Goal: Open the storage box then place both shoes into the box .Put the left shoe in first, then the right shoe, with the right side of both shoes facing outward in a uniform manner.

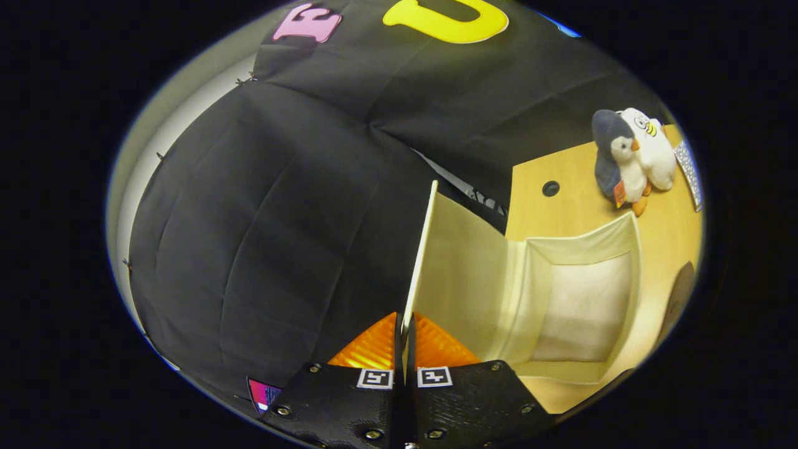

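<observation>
My gripper (pixel 405 327) is shut on the cream lid (pixel 458 274) of the storage box, with both fingers pressed on the lid's thin edge. The lid stands raised and swung away from the box opening. Beyond it and to the right, the open box (pixel 583 305) shows its pale cloth-lined inside. The box rests on a light wooden table (pixel 561 212). The view is tilted, so the table slopes across it.
Two plush toys, a grey-and-white penguin (pixel 614 159) and a white one (pixel 654 153), sit at the table's far end. A round cable hole (pixel 550 188) lies between them and the box. A patterned item (pixel 691 171) lies past the toys. Black cloth walls surround the booth.
</observation>
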### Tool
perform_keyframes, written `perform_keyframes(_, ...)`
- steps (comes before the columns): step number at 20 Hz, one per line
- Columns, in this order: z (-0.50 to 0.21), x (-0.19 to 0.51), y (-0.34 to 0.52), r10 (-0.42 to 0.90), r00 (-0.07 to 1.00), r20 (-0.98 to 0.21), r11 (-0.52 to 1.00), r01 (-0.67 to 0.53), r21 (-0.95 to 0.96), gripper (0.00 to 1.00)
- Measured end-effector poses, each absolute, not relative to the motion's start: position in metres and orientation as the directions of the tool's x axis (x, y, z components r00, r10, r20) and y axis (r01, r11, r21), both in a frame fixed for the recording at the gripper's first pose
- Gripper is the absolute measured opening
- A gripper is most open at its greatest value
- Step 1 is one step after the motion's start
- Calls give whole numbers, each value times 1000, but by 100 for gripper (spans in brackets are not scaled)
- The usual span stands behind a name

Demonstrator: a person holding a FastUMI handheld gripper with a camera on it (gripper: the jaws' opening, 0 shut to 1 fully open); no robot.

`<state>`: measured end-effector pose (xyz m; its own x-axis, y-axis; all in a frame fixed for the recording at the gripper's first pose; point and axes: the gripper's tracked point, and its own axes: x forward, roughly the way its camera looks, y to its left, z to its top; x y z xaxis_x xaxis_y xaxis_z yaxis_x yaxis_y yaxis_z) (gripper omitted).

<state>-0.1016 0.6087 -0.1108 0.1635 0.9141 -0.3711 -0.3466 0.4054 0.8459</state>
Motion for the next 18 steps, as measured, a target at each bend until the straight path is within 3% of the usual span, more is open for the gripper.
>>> perform_keyframes(10, -199, -134, 745, 856, 113, -504, 515, -264, 816, 0)
perform_keyframes(18, -274, -168, 789, 751, 96, -654, 649, -293, 702, 3)
